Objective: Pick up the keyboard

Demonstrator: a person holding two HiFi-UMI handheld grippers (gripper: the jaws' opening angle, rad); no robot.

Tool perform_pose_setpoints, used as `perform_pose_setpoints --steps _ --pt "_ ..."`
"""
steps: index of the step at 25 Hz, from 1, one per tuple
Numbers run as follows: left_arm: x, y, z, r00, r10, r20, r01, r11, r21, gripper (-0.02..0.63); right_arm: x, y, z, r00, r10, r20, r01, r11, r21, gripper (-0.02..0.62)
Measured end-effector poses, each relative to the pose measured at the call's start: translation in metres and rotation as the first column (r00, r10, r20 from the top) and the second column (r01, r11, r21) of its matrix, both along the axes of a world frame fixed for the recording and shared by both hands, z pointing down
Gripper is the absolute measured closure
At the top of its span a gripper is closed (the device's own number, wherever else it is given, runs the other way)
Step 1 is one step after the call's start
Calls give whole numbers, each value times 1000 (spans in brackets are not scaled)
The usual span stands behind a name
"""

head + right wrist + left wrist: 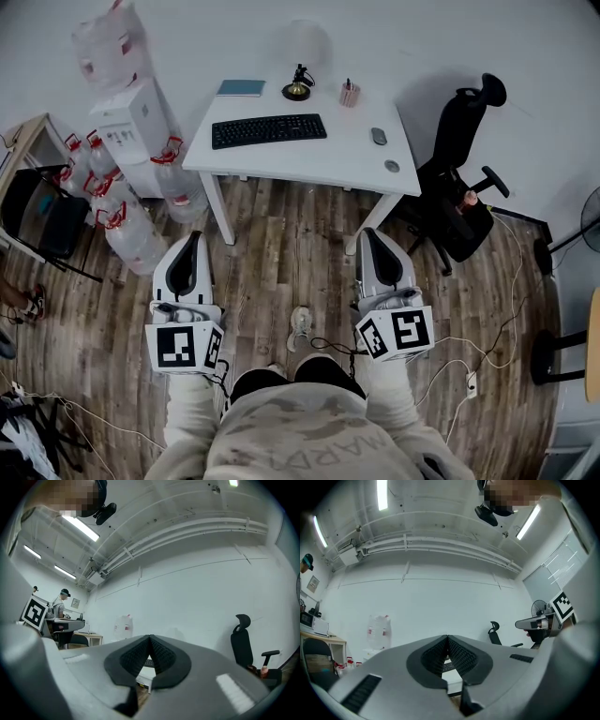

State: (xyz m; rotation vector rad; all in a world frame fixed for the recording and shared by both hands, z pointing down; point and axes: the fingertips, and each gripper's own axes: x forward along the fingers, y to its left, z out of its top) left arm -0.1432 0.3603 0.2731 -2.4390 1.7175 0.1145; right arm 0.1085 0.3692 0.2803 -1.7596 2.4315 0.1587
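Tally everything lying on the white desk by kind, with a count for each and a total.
Keyboard: 1
Blue notebook: 1
Black-and-gold stand: 1
Pen cup: 1
Mouse: 1
Small round disc: 1
Total: 6
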Motion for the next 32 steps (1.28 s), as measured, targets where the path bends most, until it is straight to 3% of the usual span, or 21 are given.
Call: perform_pose_setpoints --steps 5,20,32 --pt "-1 -36 5 1000 -19 12 19 1000 -6 600 2 -42 4 999 -14 33 13 1000 3 585" --pt "4 -186 -11 994 -108 4 108 994 11 600 3 -215 -9 993 -116 12 116 993 11 584" --pt "28 -282 -9 985 -169 -26 169 985 18 600 31 -321 -3 987 -161 -8 161 987 -2 584"
